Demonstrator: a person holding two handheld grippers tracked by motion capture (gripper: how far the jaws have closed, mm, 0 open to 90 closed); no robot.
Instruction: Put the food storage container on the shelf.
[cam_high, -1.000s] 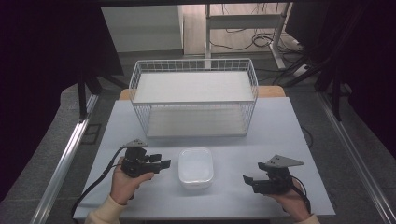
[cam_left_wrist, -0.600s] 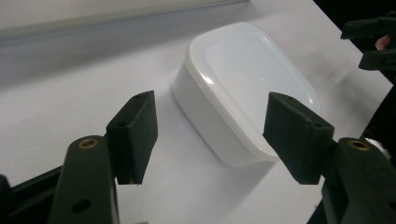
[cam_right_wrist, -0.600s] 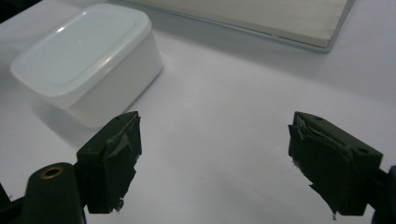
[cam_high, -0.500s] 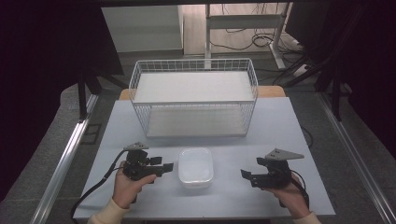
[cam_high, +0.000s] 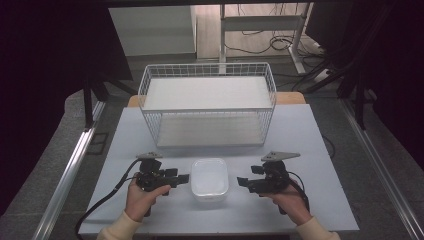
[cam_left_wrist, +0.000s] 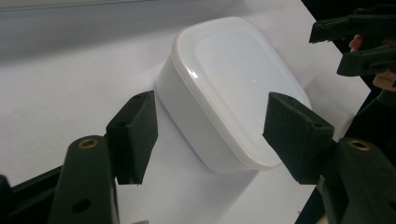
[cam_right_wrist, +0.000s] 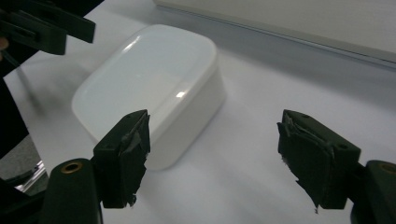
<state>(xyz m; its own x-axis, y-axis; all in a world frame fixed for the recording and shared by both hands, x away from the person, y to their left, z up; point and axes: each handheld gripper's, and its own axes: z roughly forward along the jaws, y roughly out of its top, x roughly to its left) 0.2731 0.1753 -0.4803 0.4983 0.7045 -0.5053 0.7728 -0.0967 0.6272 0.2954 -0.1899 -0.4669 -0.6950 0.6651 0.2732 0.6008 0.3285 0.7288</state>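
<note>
Both grippers, left and right, have closed in, gaping empty, flanking the white rounded-rectangular lidded plastic box between them.

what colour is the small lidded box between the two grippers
Glossy white, lid and body alike: the small rounded plastic box shows best in the left gripper view.

Both forearms wear cream, ribbed-cuffed sleeves. The left gripper and right gripper are black, each topped by a grey three-cornered plate and trailing a black cable. Up close, the jaw arms carry brass-coloured screw inserts, and the right gripper's pads look frayed.
</note>
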